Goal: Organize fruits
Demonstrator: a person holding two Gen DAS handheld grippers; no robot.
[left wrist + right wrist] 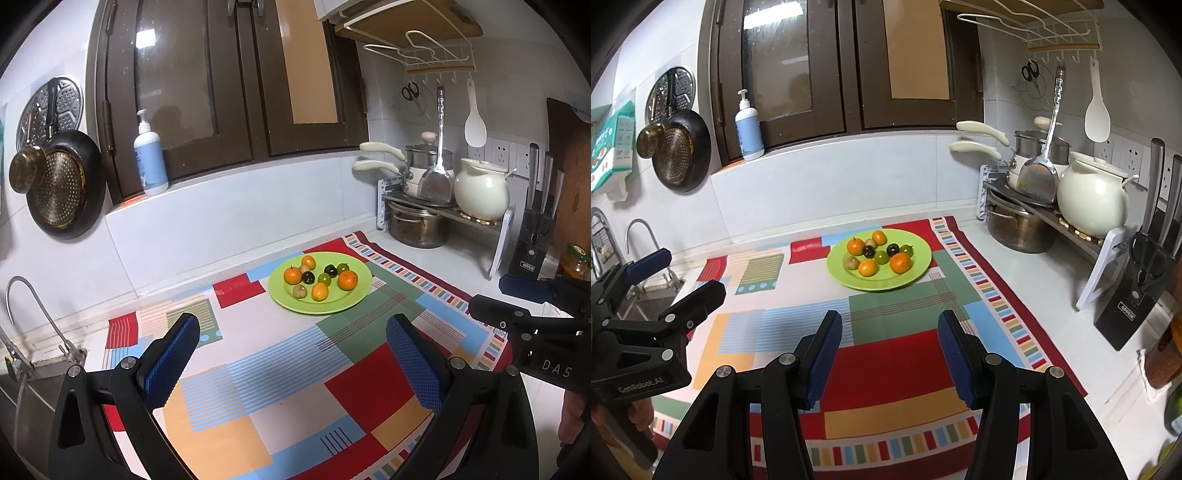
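Note:
A green plate (354, 295) (919, 266) sits at the far middle of a colourful patchwork cloth (280, 398) (886, 362). On it lie several small fruits: oranges (347, 280) (900, 262), dark plums (331, 271) (893, 249), green ones (324, 278) (881, 257) and a brownish one (300, 291) (850, 263). My left gripper (293, 332) is open and empty, hovering over the cloth short of the plate. My right gripper (890, 328) is open and empty, also short of the plate. The left gripper also shows at the left of the right wrist view (683, 273).
A rack with pots (424, 221) (1023, 225) and a white jar (480, 190) (1093, 199) stands at the back right, beside a knife block (532, 240) (1137, 295). A sink and tap (33, 332) (639, 240) lie left. A soap bottle (149, 158) stands on the sill.

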